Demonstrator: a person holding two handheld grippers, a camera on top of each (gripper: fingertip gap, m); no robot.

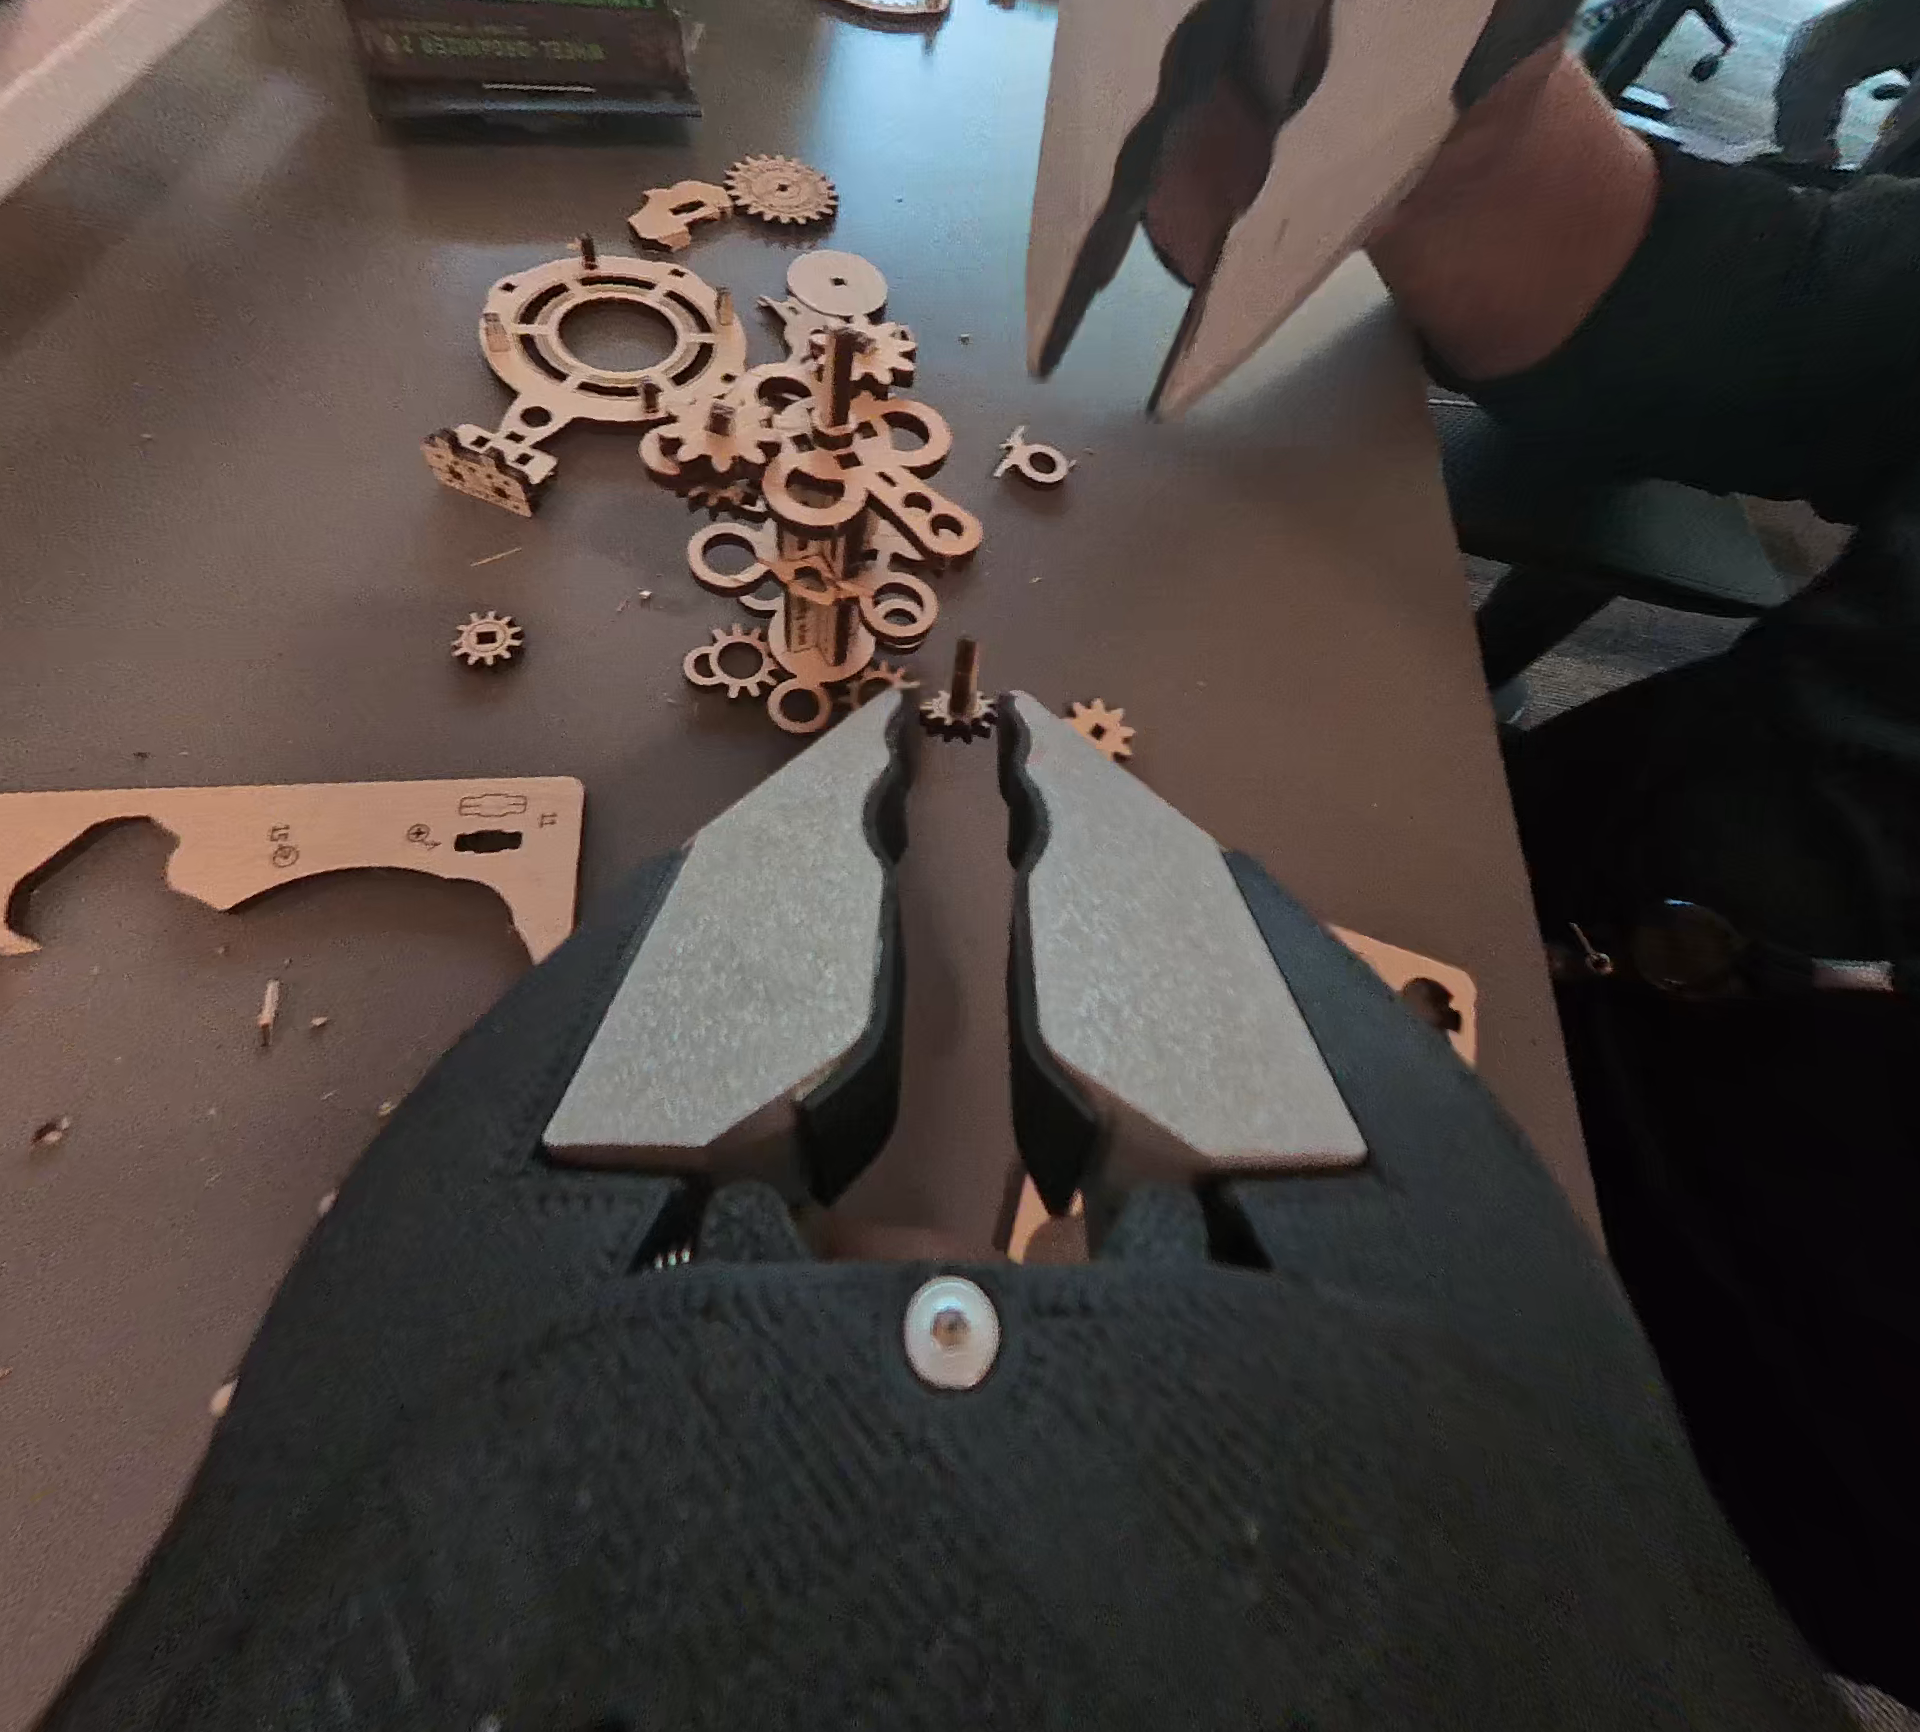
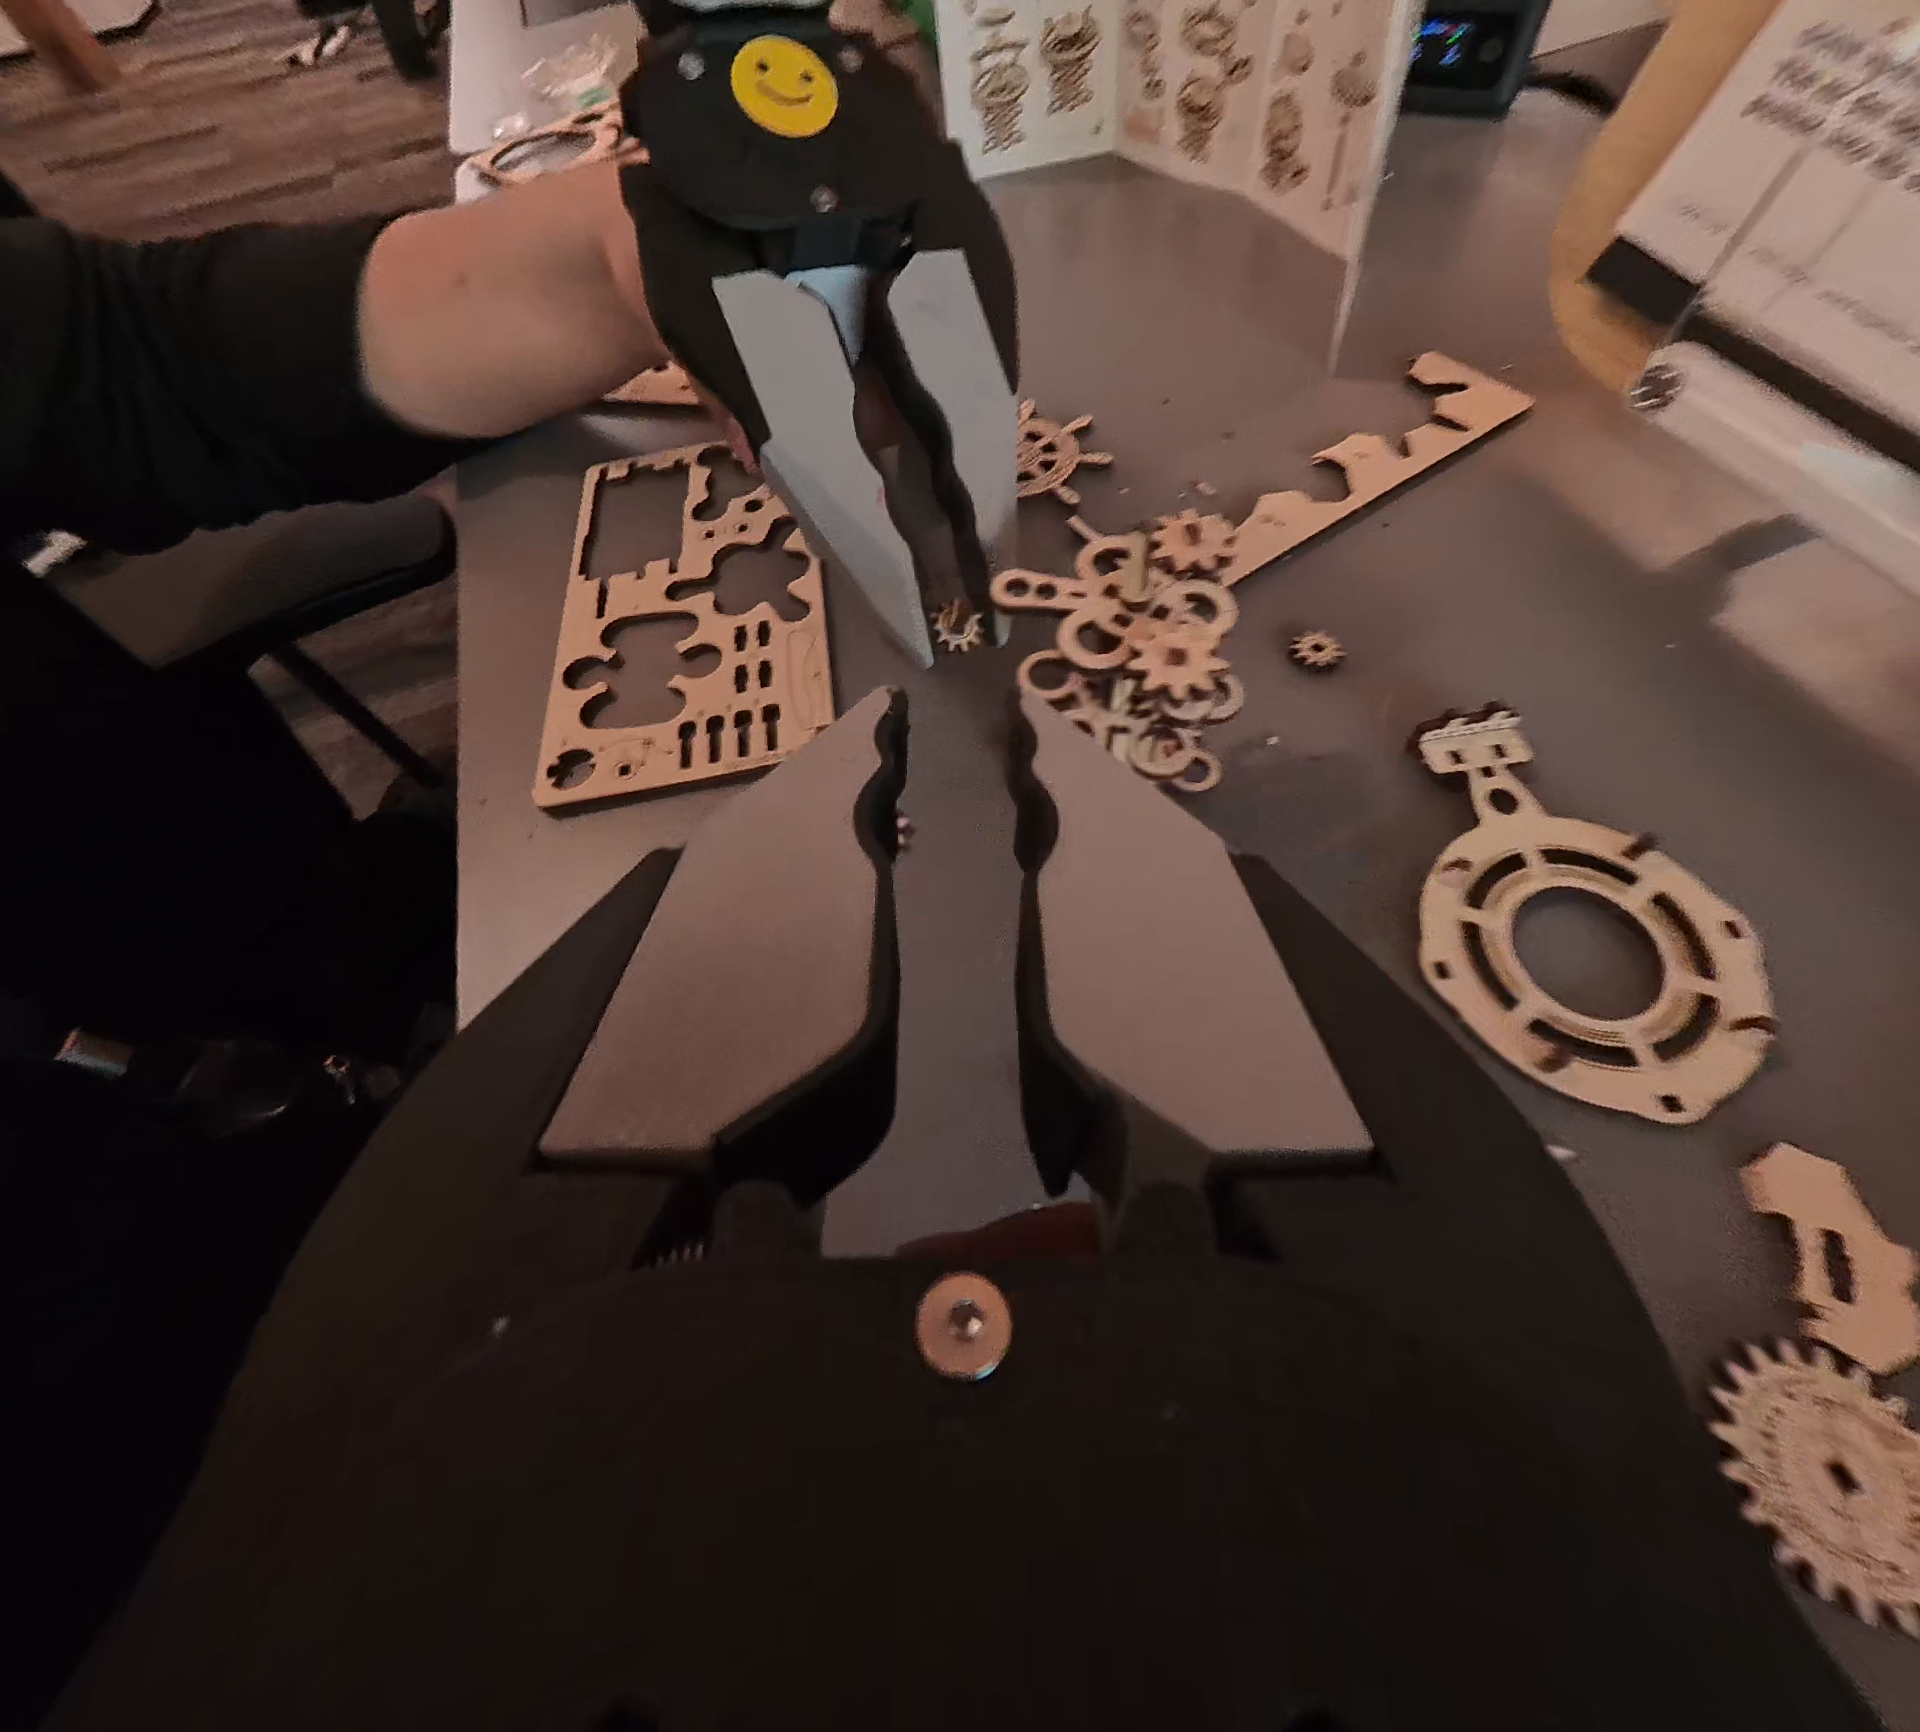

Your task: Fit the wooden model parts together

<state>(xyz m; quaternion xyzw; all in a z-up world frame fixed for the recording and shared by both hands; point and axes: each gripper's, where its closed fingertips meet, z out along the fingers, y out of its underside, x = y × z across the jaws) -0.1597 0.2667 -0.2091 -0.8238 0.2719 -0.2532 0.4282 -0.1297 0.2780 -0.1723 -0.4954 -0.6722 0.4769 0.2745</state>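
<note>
Small gear (image 1: 957, 714) between left tongs (image 1: 951, 711) tips

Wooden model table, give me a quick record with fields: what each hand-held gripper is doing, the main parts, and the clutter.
left hand-held gripper: fingertips on either side of a small gear on a peg, low at the table
right hand-held gripper: open, empty, raised above the table
parts pile: rings, gears and an upright shaft, heaped mid-table
ring plate: large, flat, beside the pile
loose gears: one small gear lying apart
offcut sheet: punched-out, near the table edge
</note>
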